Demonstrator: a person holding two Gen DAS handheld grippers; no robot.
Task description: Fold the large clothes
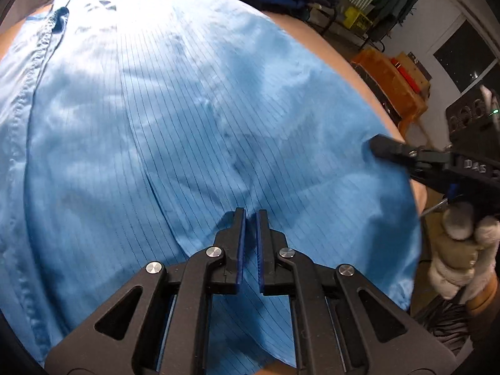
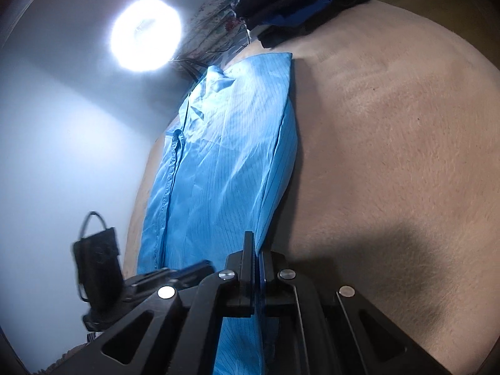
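A large light-blue garment with fine dark stripes lies spread on a tan fuzzy surface, with its button placket along the left. My left gripper is low on the garment near the middle. Its blue pads stand close together, with a fold of cloth pinched between them and creases running to the tips. My right gripper is shut on the garment's right edge, which lifts slightly off the surface. In the left wrist view the right gripper reaches in from the right onto that edge. The left gripper shows beside the cloth's lower left.
A pile of dark folded clothes sits at the far end of the surface. An orange crate and a clothes rack stand beyond the right edge. A hand in a fuzzy white sleeve holds the right gripper. A bright lamp glares above.
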